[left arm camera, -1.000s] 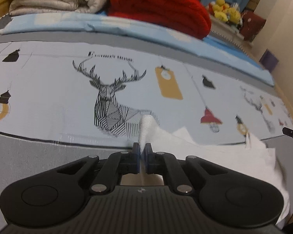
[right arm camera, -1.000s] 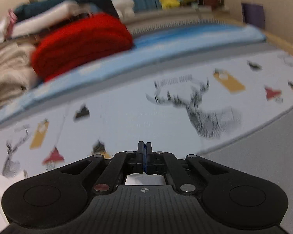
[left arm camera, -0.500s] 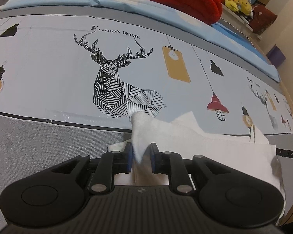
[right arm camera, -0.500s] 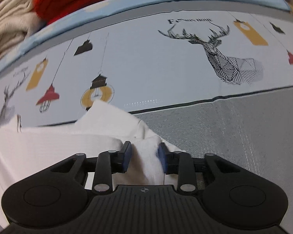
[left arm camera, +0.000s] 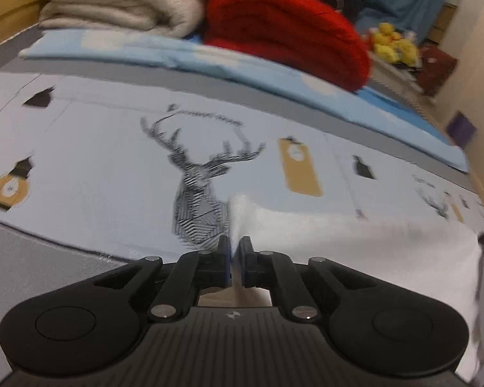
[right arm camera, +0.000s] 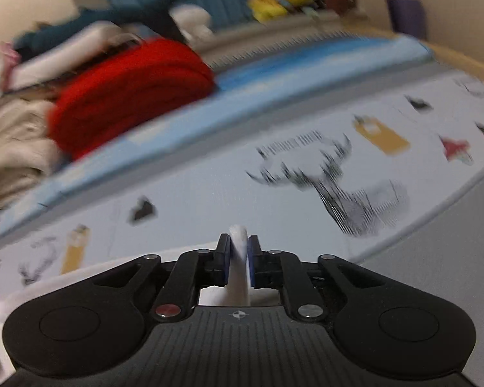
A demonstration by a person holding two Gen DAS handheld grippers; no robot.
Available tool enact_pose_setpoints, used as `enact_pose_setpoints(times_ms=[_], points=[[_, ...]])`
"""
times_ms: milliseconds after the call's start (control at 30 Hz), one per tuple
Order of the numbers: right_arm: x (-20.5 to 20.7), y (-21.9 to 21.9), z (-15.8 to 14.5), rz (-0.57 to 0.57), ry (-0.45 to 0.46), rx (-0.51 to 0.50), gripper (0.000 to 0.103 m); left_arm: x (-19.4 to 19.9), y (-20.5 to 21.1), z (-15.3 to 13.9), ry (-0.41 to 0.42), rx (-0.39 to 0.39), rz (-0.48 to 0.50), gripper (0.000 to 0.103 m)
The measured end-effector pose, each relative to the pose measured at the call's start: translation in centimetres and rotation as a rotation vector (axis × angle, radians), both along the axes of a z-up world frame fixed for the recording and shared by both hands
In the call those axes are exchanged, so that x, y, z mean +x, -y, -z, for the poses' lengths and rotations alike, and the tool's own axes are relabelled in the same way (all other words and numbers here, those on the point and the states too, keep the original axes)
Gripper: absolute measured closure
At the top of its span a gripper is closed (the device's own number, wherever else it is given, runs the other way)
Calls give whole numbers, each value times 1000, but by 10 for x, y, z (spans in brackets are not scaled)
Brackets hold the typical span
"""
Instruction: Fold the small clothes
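Both grippers, open over the cloth half a second ago, have clamped and lifted.

Left gripper (left arm camera: 235, 259) and right gripper (right arm camera: 238, 258) each pinch a corner of the small white cotton garment (left arm camera: 355, 251), stretched taut above the deer-print bedsheet (left arm camera: 113, 161), likely for folding.

1. Light was dim, warm and even, with a faint purple cast over the pale bedsheet (left arm camera: 106, 148); its source could not be told.
2. Shadows were soft; no hard glare showed, only a dull sheen on each black claw body.
3. Motion blur smeared both views, worst on the right wrist, where the deer print (right arm camera: 348, 193) and red blanket (right arm camera: 129, 90) streaked.
4. The white cloth (left arm camera: 355, 245) looked washed out and edgeless.
5. Fisheye distortion bowed the bed's edges, and the corners darkened.
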State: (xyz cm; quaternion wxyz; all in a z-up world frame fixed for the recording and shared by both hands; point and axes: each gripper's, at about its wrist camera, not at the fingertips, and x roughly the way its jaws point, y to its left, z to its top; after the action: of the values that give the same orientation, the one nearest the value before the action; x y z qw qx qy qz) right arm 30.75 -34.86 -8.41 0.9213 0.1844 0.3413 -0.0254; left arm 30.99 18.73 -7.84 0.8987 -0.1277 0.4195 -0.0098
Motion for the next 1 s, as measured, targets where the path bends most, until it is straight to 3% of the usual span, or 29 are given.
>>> enact_pose_setpoints(times_ms=[33,100,200,267,400,467,500,533,600,700,767,867,933,1000], points=[[3,-1,5,12,-38,-7,89,1,-2,2,-26,-6,-6,71],[4,-4,12,2,-98,-18,88,0,-5,7,-75,-57,22,59],[-3,-14,17,-89,-169,-58,81,-9,-2,3,-89,-29,71,60],[-11,-20,18,-162,-206,-83,79,-17,-2,2,-110,-65,126,60],[-34,-25,26,-255,-302,-132,79,-42,14,0,-144,-34,303,60],[-46,-25,34,-285,-356,-167,79,-57,24,7,-190,23,389,69],[-53,-25,38,-292,-382,-195,79,-64,28,14,-233,65,415,84],[-60,-24,40,-296,-399,-219,78,-71,30,23,-289,124,424,87],[-74,-19,38,-295,-396,-210,77,-85,28,25,-307,149,414,87],[-92,-11,30,-296,-384,-139,75,-104,20,11,-265,49,411,86],[-104,-12,35,-329,-428,-137,75,-117,20,12,-289,44,435,86],[-118,-17,39,-372,-469,-175,75,-133,29,28,-371,105,500,86],[-124,-16,39,-390,-479,-179,76,-141,30,33,-382,163,542,96],[-129,-10,35,-383,-478,-136,99,-146,24,23,-366,127,540,99]])
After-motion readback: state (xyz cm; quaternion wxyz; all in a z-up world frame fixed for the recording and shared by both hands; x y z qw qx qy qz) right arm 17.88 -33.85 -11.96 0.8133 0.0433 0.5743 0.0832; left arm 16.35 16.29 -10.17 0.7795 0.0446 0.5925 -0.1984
